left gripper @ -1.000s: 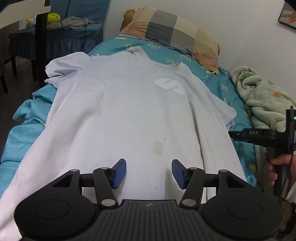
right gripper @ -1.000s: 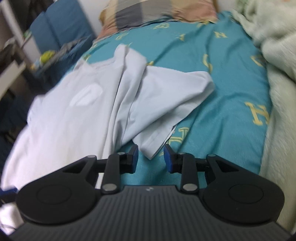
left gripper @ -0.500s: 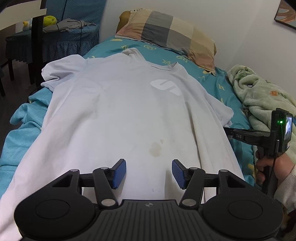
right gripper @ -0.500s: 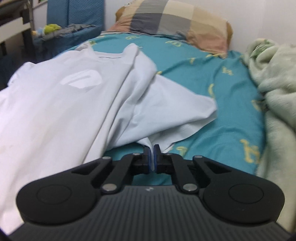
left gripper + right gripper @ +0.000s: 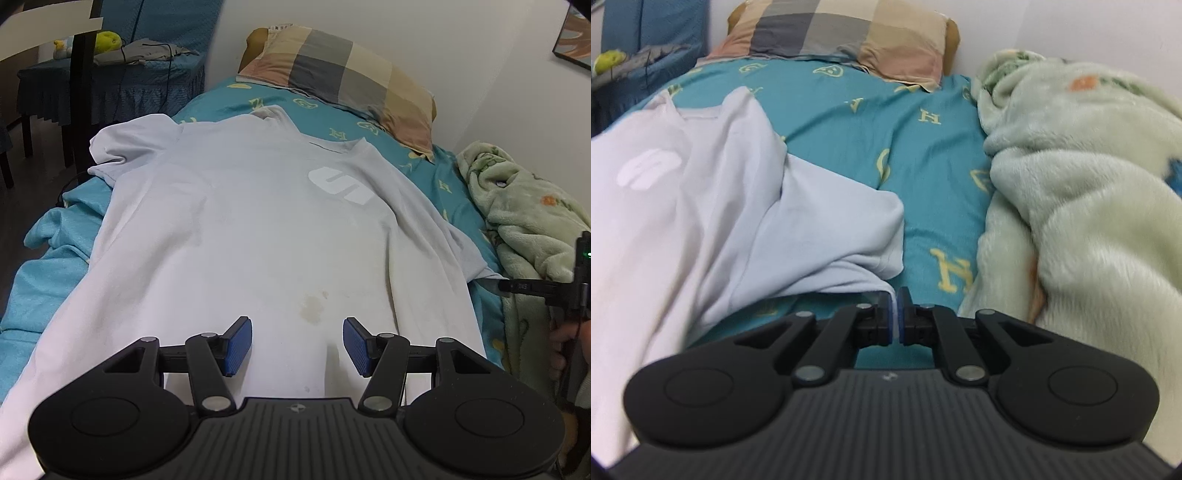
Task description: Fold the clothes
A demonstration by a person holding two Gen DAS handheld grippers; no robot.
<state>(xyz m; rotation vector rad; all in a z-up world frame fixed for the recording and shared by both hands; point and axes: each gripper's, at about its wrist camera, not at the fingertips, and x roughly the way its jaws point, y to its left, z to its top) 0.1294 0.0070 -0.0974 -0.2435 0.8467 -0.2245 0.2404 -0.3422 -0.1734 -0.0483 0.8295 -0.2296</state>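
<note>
Teal bed sheet (image 5: 55,266), printed with yellow letters such as "H", carries a white T-shirt (image 5: 251,236) spread flat, a white logo on its chest. Right gripper (image 5: 896,314) pinches the right sleeve's (image 5: 827,221) edge; left gripper (image 5: 297,345) hovers half open, empty, above the near hem.

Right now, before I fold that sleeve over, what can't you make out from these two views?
- T-shirt hem: left wrist view, hidden behind the left gripper.
- Sleeve underside: right wrist view, hidden by the cloth itself above the right gripper.
- Shirt's left side: right wrist view, blurred and cut off by the edge.
</note>
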